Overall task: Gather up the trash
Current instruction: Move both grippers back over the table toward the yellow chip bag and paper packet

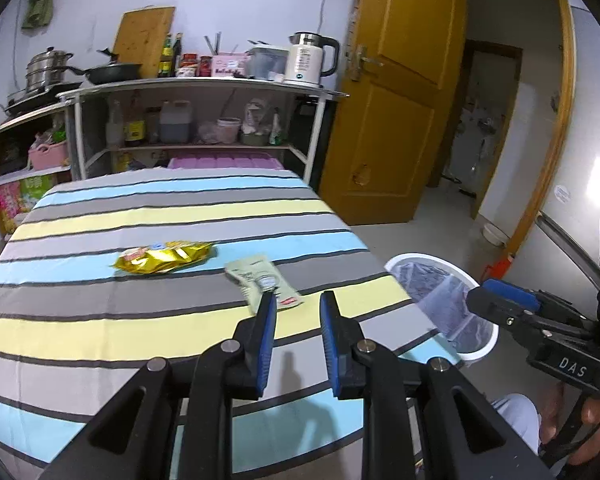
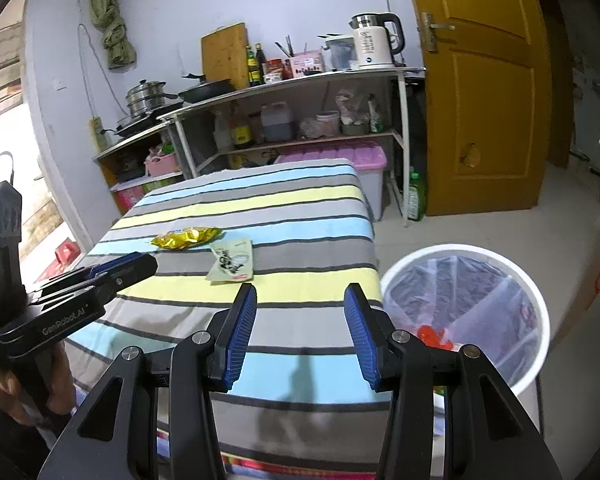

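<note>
Both grippers' ribbed blue fingers (image 1: 265, 332) spread, empty, over striped cloth (image 1: 100, 320) w/ 2 crinkly wrappers (image 1: 164, 258).

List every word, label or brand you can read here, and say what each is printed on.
"DAS": on the black body of the right gripper, seen from the left wrist camera.
"GenRoboLAI", last letters uncertain: on the black body of the left gripper, seen from the right wrist camera.
Too small or blurred: print on the green packet, gold wrapper, kettle and pink box.
</note>
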`<state>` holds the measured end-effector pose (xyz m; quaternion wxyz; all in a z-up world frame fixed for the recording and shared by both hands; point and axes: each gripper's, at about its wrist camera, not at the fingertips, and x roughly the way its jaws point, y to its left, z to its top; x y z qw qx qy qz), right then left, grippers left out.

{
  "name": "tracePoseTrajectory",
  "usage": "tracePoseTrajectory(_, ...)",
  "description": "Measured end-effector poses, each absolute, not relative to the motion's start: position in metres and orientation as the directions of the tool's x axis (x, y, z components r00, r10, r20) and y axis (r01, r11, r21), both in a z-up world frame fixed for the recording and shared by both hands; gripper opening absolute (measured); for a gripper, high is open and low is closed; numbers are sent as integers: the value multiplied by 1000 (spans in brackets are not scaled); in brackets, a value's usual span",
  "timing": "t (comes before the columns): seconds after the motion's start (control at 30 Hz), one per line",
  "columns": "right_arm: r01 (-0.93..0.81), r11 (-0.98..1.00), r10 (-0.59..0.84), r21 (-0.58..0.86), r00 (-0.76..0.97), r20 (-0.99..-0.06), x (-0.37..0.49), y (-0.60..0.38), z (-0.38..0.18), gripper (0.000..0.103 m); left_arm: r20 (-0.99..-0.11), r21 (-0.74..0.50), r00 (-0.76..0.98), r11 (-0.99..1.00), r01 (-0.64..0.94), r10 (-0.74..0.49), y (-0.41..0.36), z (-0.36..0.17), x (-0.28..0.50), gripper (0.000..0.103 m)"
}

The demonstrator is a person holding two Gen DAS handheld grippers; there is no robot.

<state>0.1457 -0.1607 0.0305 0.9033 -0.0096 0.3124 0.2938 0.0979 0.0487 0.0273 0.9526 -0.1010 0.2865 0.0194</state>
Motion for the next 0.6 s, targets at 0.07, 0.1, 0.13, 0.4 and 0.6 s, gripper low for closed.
tracePoseTrajectory(0.07, -549, 819, 534, 167, 623, -571, 147, -155, 29, 47, -555, -179, 832, 977, -114, -5, 55, 25, 96, 23)
tracePoseTrajectory(0.1, -554, 815, 538, 167, 619, -572, 147, -152, 29, 48, -556, -176, 831, 977, -121, 3, 57, 24, 94, 23)
tracePoseTrajectory(0.13, -562, 810, 542, 166, 613, -575, 148, -148, 28, 48, -559, -172, 829, 977, -127, 9, 61, 23, 93, 23)
tracePoseTrajectory(0.4, -604, 779, 565, 170, 559, -607, 153, -120, 19, 48, -572, -167, 818, 969, -180, 54, 84, 18, 86, 23)
tracePoseTrajectory(0.6, -635, 753, 582, 172, 522, -624, 161, -97, 16, 53, -593, -133, 802, 974, -184, 71, 101, 18, 86, 23)
